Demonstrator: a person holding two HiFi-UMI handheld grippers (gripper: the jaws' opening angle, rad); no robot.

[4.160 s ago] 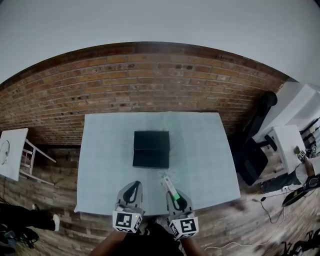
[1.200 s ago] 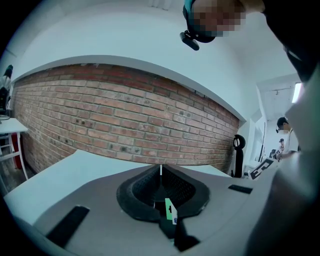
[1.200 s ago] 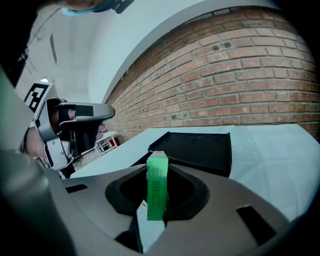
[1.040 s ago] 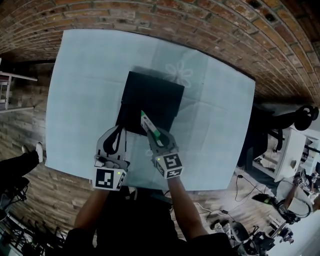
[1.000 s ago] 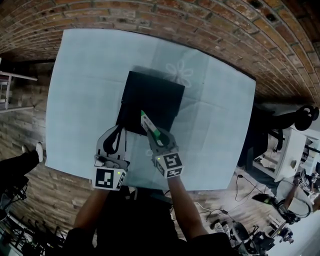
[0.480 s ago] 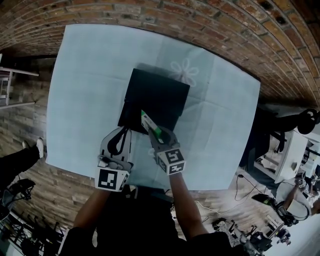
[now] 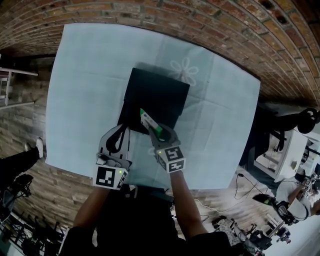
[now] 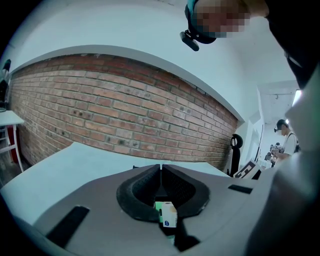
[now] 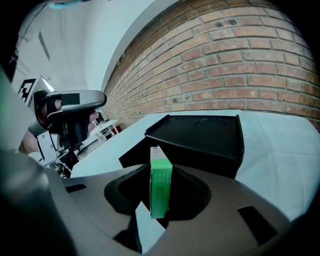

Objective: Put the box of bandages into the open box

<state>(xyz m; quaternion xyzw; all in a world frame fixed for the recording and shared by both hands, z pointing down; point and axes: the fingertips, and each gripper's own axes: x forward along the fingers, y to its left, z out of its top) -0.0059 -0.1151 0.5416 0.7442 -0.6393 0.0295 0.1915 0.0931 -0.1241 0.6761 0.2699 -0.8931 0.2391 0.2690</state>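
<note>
- in the head view the near rim of the open black box [image 7: 159, 94] is covered by the right gripper [image 7: 156, 130] and by the box of bandages [image 7: 149, 120] between its jaws. the inside of the open black box is lost in darkness.
- in the right gripper view the lower end of the box of bandages [image 9: 160, 187] is sunk in the gripper's hollow and cannot be seen. the green-and-white carton stands on edge between the jaws, which have just been opening a little. the pads are seen close against its faces.
- the carton is held over the near edge of the open black box, which lies just ahead of the right gripper.
- the left gripper [image 7: 121, 129] is seen just left of the right one, at the box's near left corner. its jaws are closed tip to tip.
- a small white-and-green thing [image 8: 167, 216] low in the left gripper's hollow cannot be identified.
- the near edge of the pale blue tablecloth [image 7: 85, 75] is hidden behind the grippers' marker cubes and the forearms [image 7: 182, 210].
- a brick wall [image 7: 150, 15] lies beyond the table. a black chair [image 7: 280, 125] far right of the right gripper is only partly made out.
</note>
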